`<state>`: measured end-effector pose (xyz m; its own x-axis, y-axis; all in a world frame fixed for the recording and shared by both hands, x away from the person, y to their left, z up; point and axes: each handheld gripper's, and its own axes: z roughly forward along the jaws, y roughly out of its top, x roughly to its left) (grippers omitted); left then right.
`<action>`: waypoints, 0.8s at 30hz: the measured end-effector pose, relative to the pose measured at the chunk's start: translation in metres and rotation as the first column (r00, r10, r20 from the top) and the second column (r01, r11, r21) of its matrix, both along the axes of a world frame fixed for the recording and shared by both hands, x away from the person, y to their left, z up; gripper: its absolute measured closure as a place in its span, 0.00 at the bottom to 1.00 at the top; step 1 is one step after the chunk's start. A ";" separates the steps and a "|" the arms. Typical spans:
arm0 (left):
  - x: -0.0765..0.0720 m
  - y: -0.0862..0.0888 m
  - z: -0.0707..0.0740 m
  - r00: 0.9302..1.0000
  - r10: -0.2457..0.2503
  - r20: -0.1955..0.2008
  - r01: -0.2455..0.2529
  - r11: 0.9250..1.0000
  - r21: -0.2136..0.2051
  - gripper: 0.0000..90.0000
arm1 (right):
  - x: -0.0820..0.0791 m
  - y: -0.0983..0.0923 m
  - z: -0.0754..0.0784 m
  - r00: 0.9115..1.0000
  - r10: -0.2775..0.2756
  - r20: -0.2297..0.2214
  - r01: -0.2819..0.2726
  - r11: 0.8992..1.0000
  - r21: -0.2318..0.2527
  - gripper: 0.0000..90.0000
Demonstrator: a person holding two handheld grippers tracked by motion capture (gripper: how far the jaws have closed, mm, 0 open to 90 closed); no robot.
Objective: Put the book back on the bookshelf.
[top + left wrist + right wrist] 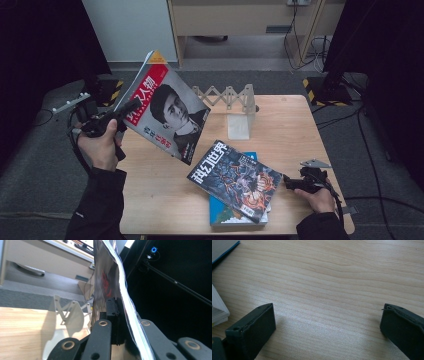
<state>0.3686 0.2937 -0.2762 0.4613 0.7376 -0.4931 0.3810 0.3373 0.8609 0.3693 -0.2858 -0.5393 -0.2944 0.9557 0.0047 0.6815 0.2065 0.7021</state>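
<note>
My left gripper (131,106) holds a magazine (170,115) with a portrait and a red title block, tilted in the air above the table's left side. In the left gripper view the jaws are shut on that magazine (105,277), seen edge-on, with the gripper (113,307) pinching near its edge. Near the front right of the table my right gripper (289,182) rests low, just right of a dark illustrated magazine (235,180). Its jaws stand wide apart over bare wood, and the gripper (327,322) holds nothing.
The dark magazine lies on a blue book (227,216) at the front centre; book edges (219,310) show left of the right jaws. A white folding rack (235,102) stands at the back centre of the wooden table (285,130); the rack (67,317) also appears beyond the left jaws.
</note>
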 end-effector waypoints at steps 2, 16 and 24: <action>0.000 0.003 0.004 1.000 0.017 0.007 -0.017 1.000 0.015 0.96 | 0.000 0.000 0.000 1.000 0.000 0.000 0.000 1.000 0.000 0.00; 0.013 0.006 0.019 0.992 0.125 0.037 -0.128 0.986 0.107 0.96 | 0.000 0.000 0.000 1.000 -0.001 0.000 0.001 1.000 0.000 0.00; 0.036 -0.001 0.017 0.986 0.164 0.030 -0.167 0.975 0.146 0.96 | 0.000 0.000 0.000 1.000 -0.001 0.000 0.001 1.000 0.000 0.00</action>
